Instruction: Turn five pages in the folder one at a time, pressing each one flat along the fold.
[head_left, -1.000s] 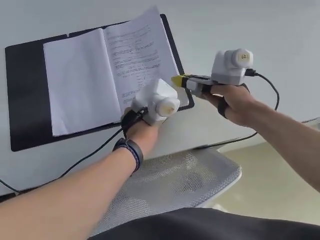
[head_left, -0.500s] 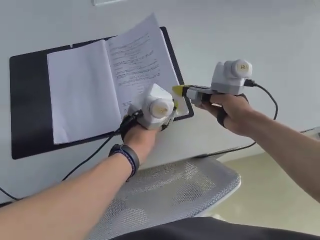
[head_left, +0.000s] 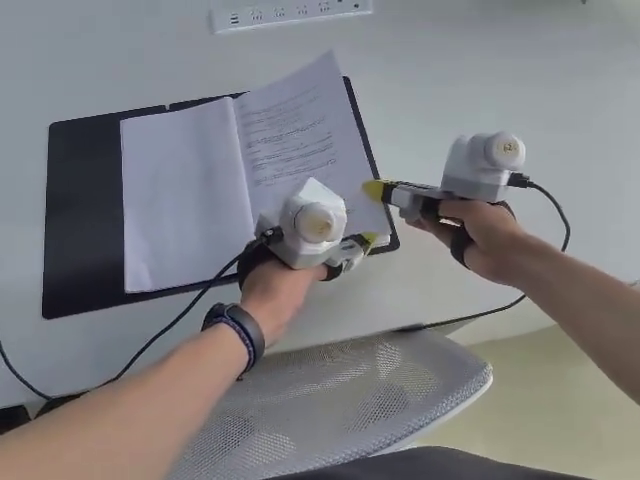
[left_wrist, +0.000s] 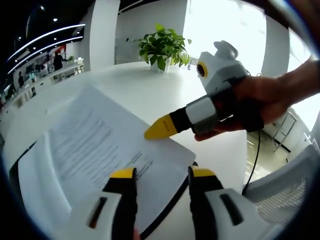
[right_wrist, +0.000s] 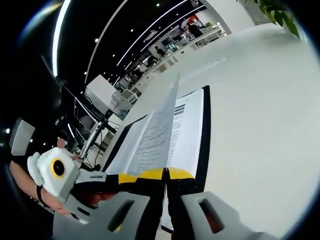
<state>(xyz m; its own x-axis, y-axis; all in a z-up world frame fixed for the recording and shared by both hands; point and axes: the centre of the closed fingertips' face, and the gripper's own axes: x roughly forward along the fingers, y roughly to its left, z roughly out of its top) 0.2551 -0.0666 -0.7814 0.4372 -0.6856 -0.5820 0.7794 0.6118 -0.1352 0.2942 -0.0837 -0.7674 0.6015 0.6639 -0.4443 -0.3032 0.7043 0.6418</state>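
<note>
The right gripper (right_wrist: 166, 175) is pinched tight on the outer edge of a printed page (right_wrist: 157, 135), which stands up straight ahead of it off the open folder (head_left: 80, 220). Just beside it, the left gripper (left_wrist: 162, 174) has its jaws partly apart and empty, over the page's near corner.

Your left claw (head_left: 358, 245) hovers with its jaws apart. Your right claw (head_left: 375, 188) is pinched onto the page (head_left: 300, 135) edge. Both forearms reach forward.
</note>
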